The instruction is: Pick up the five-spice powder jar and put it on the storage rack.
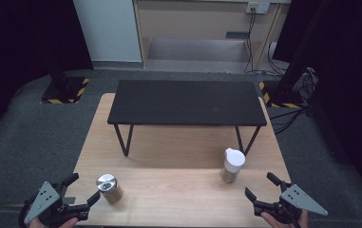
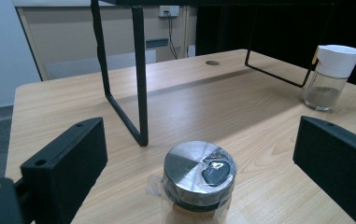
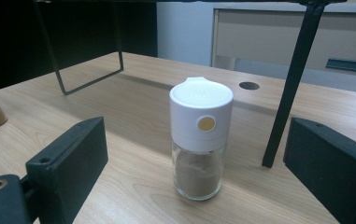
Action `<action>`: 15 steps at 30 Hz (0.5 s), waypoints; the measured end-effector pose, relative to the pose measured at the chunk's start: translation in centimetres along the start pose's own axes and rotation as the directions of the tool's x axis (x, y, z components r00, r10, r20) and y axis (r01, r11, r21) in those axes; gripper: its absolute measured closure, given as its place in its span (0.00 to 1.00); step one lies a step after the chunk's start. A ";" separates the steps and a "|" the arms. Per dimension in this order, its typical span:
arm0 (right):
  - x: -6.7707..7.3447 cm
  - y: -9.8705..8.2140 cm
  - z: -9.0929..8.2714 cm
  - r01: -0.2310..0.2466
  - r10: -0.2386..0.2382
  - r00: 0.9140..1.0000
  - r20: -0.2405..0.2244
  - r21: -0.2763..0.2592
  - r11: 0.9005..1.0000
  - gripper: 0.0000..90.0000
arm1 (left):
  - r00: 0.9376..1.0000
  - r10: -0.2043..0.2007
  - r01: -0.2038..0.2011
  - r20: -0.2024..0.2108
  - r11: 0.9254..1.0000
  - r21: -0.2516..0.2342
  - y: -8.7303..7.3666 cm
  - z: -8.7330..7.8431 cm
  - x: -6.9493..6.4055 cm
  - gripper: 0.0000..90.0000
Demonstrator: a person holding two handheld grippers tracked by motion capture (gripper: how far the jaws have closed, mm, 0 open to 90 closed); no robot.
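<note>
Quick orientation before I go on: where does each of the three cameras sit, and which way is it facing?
High view: above the person's side, looking forward and down on the wooden table and black rack; both hands show, left tool and right tool.
Left gripper view: rides on the left tool, its open jaws flanking the steel-lidded jar.
Right gripper view: rides on the right tool, its open jaws flanking the white-capped shaker.
Shared: the shaker shows in all three views.

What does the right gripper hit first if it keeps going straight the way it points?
Likely the white-capped shaker: it stands upright, centred ahead of the right gripper, whose jaws are open and apart from it.
</note>
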State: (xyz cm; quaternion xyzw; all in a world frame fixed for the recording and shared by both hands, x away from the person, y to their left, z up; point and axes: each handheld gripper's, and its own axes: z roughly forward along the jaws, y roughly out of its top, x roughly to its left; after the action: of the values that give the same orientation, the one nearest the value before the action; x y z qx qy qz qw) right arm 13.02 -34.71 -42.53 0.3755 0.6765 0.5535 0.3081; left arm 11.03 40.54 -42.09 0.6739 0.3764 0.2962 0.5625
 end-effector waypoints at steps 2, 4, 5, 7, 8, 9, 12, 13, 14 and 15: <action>0.0 0.0 0.0 -0.002 0.002 1.000 -0.001 -0.001 1.000 0.07 | 1.000 -0.001 0.001 -0.003 1.000 -0.001 0.0 -0.1 0.0 0.02; 0.0 0.0 0.0 -0.002 0.002 1.000 -0.001 -0.001 1.000 0.07 | 1.000 -0.008 0.008 0.000 1.000 -0.002 0.0 -0.1 0.1 0.02; 0.0 0.0 0.0 -0.001 0.001 1.000 -0.002 -0.002 1.000 0.07 | 1.000 -0.008 0.008 0.000 1.000 0.000 0.0 -0.1 0.1 0.02; 0.0 0.0 0.0 0.000 0.000 1.000 -0.003 -0.002 1.000 0.07 | 1.000 -0.007 0.007 0.002 1.000 0.000 0.0 -0.1 0.1 0.02; 0.0 0.0 0.0 -0.001 0.001 1.000 -0.003 -0.002 1.000 0.07 | 1.000 -0.007 0.007 0.003 1.000 0.001 0.1 -0.1 0.1 0.02; 0.0 0.0 0.0 -0.001 0.001 1.000 -0.003 -0.002 1.000 0.07 | 1.000 -0.006 0.006 0.004 1.000 0.002 0.1 -0.1 0.2 0.02; 0.0 0.0 0.0 0.000 0.000 1.000 -0.005 -0.003 1.000 0.07 | 1.000 -0.008 0.008 0.007 1.000 0.001 0.4 -0.2 0.1 0.02; -0.1 0.0 0.0 0.000 0.000 1.000 -0.007 -0.003 1.000 0.07 | 1.000 -0.009 0.009 0.008 1.000 0.003 0.4 -0.2 0.1 0.02; -0.1 0.0 0.0 0.000 0.000 1.000 -0.008 -0.002 1.000 0.07 | 1.000 -0.009 0.009 0.008 1.000 0.005 0.5 -0.2 0.1 0.02; -0.1 0.0 0.0 0.000 0.000 1.000 -0.009 -0.003 1.000 0.07 | 1.000 -0.009 0.009 0.009 1.000 0.009 0.6 -0.2 0.2 0.02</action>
State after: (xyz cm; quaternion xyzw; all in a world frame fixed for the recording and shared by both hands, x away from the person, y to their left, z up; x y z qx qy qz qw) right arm 13.02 -34.80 -42.56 0.3726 0.6772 0.5560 0.3055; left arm 11.06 40.73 -41.51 0.6763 0.3781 0.2889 0.5624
